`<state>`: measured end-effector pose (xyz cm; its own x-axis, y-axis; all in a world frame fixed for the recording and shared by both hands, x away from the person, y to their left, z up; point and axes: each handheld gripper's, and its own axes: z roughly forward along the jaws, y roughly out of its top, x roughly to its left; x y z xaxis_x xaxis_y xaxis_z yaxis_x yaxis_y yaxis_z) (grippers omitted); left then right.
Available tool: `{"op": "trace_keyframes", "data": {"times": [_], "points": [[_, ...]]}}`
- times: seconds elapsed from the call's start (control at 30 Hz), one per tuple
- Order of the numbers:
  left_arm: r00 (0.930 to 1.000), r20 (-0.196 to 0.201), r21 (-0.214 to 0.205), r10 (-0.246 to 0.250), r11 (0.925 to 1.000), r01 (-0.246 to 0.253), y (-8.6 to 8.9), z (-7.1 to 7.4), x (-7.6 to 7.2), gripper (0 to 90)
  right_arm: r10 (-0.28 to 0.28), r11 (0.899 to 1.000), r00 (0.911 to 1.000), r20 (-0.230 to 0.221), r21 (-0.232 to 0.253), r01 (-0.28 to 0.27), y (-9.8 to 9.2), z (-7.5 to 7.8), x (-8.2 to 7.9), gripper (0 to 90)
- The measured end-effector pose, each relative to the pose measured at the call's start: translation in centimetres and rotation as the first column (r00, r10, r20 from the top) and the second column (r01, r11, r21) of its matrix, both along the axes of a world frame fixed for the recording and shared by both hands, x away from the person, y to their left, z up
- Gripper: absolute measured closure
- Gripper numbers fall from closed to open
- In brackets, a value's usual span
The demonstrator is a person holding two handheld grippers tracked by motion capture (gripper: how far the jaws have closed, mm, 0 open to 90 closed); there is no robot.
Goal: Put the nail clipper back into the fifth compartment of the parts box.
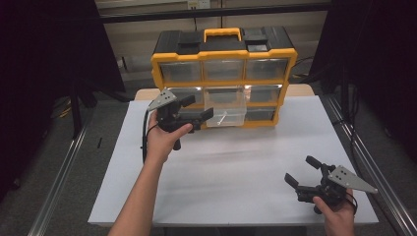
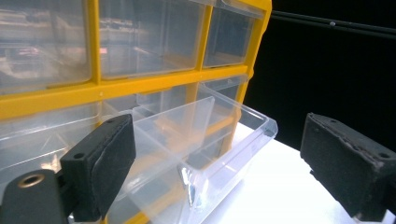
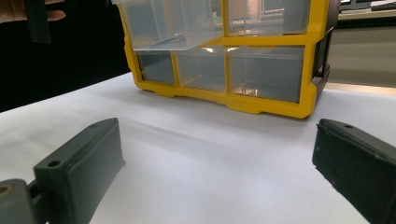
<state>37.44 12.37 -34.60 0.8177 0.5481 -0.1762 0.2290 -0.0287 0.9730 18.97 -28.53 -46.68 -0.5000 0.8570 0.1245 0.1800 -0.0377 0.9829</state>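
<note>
Centre of the high view, a clear drawer (image 1: pixel 225 114) hangs well out of the yellow organizer (image 1: pixel 223 76), a small screw-like piece inside. The left gripper (image 1: pixel 195 109) beside it gapes wide, holding nothing; one nudge could tip the drawer out, I'd say. The right gripper (image 1: pixel 301 171), lower right, is also spread and empty.

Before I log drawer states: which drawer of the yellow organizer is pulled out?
The middle drawer of the middle row: it juts forward over the table beside the left gripper, while the others sit flush.
</note>
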Motion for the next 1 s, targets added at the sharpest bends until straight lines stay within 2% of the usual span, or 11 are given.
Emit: {"op": "trace_keyframes", "data": {"times": [0.23, 0.27, 0.33, 0.43, 0.47, 0.5, 0.67, 0.73, 0.87, 0.97, 1.0], "points": [[1.0, 0.009, 0.003, -0.003, 1.0, 0.003, 1.3, -0.8, -0.7, 8.7, 0.001, 1.0, 1.0, 0.0, 0.001, -0.001, 0.0, 0.0, 0.0, 1.2], [0.9998, 0.017, -0.01, 0.007, 0.9999, -0.007, 1.3, -0.9, -0.8, 8.4, 0.001, 1.0, 1.0, 0.001, -0.003, -0.001, 0.0, 0.0, 0.0, 1.2], [0.9999, 0.016, 0.003, 0.005, 1.0, -0.005, 1.8, -1.1, -0.9, 8.4, -0.002, 1.0, 1.0, 0.005, -0.005, 0.002, 0.0, 0.0, 0.0, 1.2], [0.9998, 0.01, -0.004, 0.015, 0.9999, -0.015, 2.2, -1.6, -1.2, 8.3, -0.001, 1.0, 1.0, 0.004, -0.004, 0.001, 0.1, 0.0, 0.0, 1.2], [1.0, -0.001, 0.001, 0.003, 1.0, -0.003, 2.4, -1.7, -1.3, 8.3, -0.001, 1.0, 1.0, 0.004, -0.003, 0.001, 0.1, 0.0, 0.0, 1.2], [0.9999, 0.013, 0.003, 0.011, 0.9999, -0.011, 2.6, -1.9, -1.4, 8.3, -0.002, 1.0, 1.0, 0.005, -0.004, 0.002, 0.1, 0.0, 0.0, 1.2], [0.9997, 0.003, 0.011, 0.023, 0.9997, -0.023, 3.2, -2.6, -1.8, 8.2, -0.002, 1.0, 1.0, 0.004, -0.006, 0.002, 0.1, 0.0, 0.0, 1.2], [1.0, 0.002, 0.029, 0.005, 0.9996, -0.005, 3.6, -2.8, -1.8, 8.2, -0.002, 1.0, 1.0, 0.004, -0.006, 0.002, 0.1, 0.0, 0.0, 1.2], [0.9995, -0.002, 0.009, 0.031, 0.9995, -0.031, 4.0, -3.5, -2.2, 8.2, -0.002, 1.0, 1.0, 0.004, -0.005, 0.002, 0.0, 0.0, 0.0, 1.2], [0.9999, -0.007, 0.008, 0.014, 0.9999, -0.014, 4.5, -4.0, -2.5, 8.1, 0.001, 1.0, 1.0, 0.005, -0.006, -0.001, 0.0, 0.0, 0.0, 1.2], [0.9993, -0.002, 0.003, 0.038, 0.9993, -0.038, 4.6, -4.1, -2.6, 8.1, 0.001, 1.0, 1.0, 0.004, -0.002, -0.001, 0.1, 0.0, 0.0, 1.2]]}}
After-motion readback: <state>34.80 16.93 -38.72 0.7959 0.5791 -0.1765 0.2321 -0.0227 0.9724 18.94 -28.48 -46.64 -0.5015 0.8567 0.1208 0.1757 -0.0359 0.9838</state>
